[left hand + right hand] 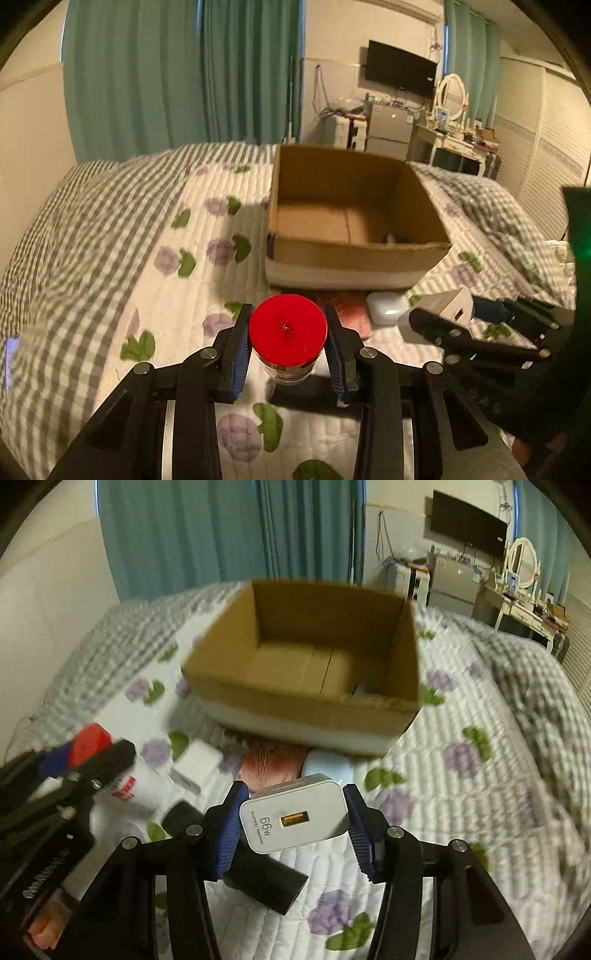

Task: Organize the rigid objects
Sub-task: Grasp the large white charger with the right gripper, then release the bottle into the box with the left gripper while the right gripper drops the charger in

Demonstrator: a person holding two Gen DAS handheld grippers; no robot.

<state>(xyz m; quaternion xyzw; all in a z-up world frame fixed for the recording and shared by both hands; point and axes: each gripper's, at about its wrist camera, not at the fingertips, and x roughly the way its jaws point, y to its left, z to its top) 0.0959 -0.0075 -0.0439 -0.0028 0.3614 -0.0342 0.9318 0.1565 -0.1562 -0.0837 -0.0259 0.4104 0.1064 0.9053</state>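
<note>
While the left tongs (288,347) grip a jar (288,341) by its red lid, with the blue pads (239,354) pressing the lid from both sides, the right tongs (293,819) are clamped on a white charger (295,818). The charger shows the print "66W" and an orange USB port toward the camera.

Both things are held above the bed (110,240), which has a quilt with purple flowers and green leaves. An open box (351,218) of brown cardboard stands on the quilt at 12 o'clock from both tongs. At its bottom, in the near right corner, lies something small and pale that I cannot name.

Just before the box, in the right wrist view, a pink brush (273,762) and a pale blue case (327,768) lie touching the box wall. A second white adapter (195,766) lies at 10 o'clock from the charger, and a black cylinder (258,875) lies under the right tongs, at 7 o'clock. The jar with its white body appears there at 9 o'clock, inside the left tongs.
</note>
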